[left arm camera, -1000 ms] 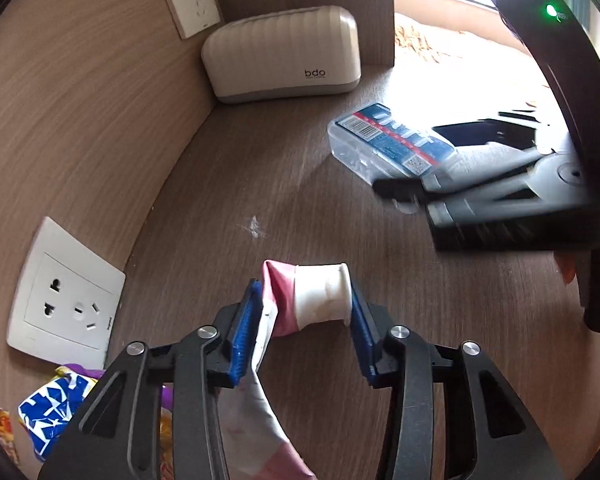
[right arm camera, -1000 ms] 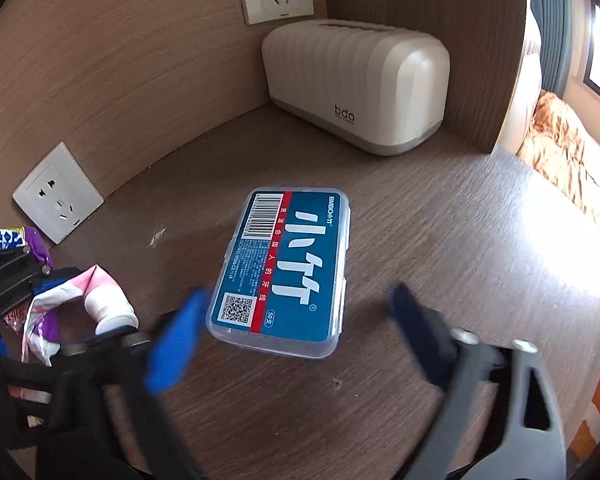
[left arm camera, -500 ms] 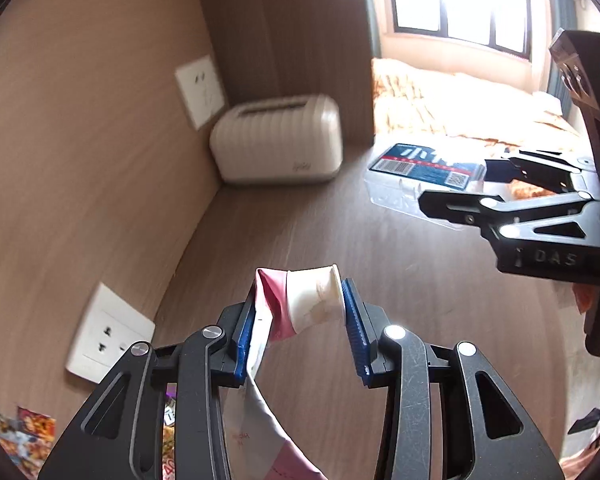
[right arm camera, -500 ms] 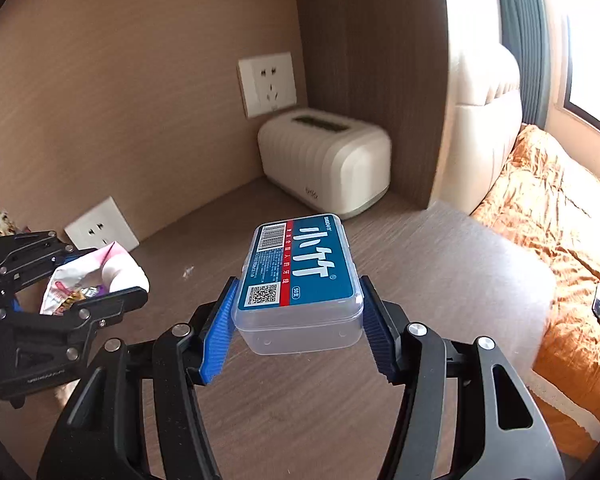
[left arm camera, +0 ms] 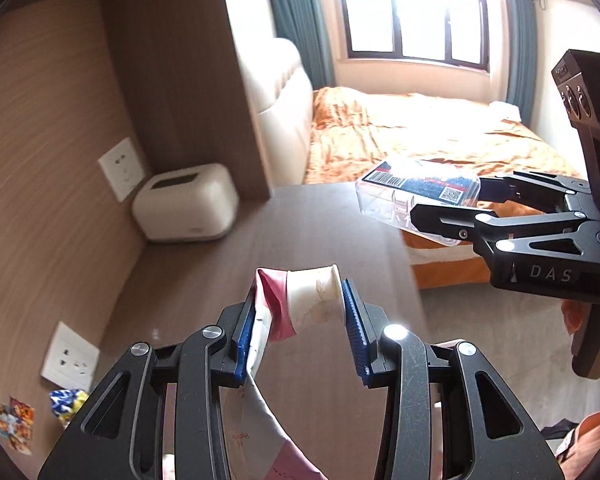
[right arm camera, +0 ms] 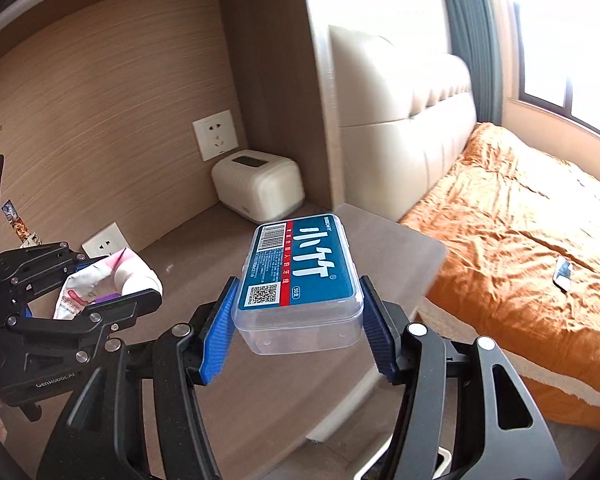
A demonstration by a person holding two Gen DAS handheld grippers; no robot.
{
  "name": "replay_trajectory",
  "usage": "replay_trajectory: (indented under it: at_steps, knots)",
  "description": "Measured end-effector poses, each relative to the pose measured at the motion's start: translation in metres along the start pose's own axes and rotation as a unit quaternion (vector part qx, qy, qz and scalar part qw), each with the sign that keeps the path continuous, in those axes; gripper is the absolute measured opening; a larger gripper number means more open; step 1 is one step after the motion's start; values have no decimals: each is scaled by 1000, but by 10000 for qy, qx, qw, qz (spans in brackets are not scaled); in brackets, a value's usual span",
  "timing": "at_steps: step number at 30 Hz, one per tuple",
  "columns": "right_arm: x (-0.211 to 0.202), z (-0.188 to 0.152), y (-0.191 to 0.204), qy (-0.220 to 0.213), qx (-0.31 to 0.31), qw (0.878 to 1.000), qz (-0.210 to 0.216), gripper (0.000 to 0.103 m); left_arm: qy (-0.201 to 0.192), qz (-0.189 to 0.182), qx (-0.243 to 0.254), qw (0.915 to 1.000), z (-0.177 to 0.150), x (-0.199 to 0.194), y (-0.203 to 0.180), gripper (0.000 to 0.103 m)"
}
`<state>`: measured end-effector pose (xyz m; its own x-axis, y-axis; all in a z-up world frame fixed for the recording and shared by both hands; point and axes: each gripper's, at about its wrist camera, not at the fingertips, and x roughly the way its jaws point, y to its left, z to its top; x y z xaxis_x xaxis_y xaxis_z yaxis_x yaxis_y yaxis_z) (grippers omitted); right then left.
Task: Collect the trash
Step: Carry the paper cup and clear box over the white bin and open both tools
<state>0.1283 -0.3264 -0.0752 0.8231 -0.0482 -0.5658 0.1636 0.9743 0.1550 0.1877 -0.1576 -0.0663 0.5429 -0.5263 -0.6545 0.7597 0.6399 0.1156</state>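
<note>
Wood-grain desk (right arm camera: 284, 384) fills the lower frame, with an orange bed (right arm camera: 520, 240) at right. Your right gripper (right arm camera: 298, 316) clamps the blue-labelled clear box (right arm camera: 300, 280) at centre, clear of the desk. Your left gripper (left arm camera: 300, 320) pinches a pink-and-white pouch (left arm camera: 300, 300) by its white cap, low centre.

The tissue box (right arm camera: 258, 192) stands on the desk (right arm camera: 204, 248), in its back corner. One wall socket (right arm camera: 215, 135) sits on the wall just above and left of the tissue box, another (right arm camera: 105, 243) lower and further left. The bed (right arm camera: 520, 240) lies right of the tissue box, beyond the side panel (right arm camera: 276, 80).
</note>
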Motion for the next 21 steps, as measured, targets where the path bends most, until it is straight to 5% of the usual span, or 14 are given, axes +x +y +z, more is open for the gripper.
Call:
replay_trajectory:
  at_steps: [21]
  knots:
    - [-113, -90, -141, 248, 650, 9950, -711, 59, 331, -1226, 735, 9892, 9, 54, -217, 38]
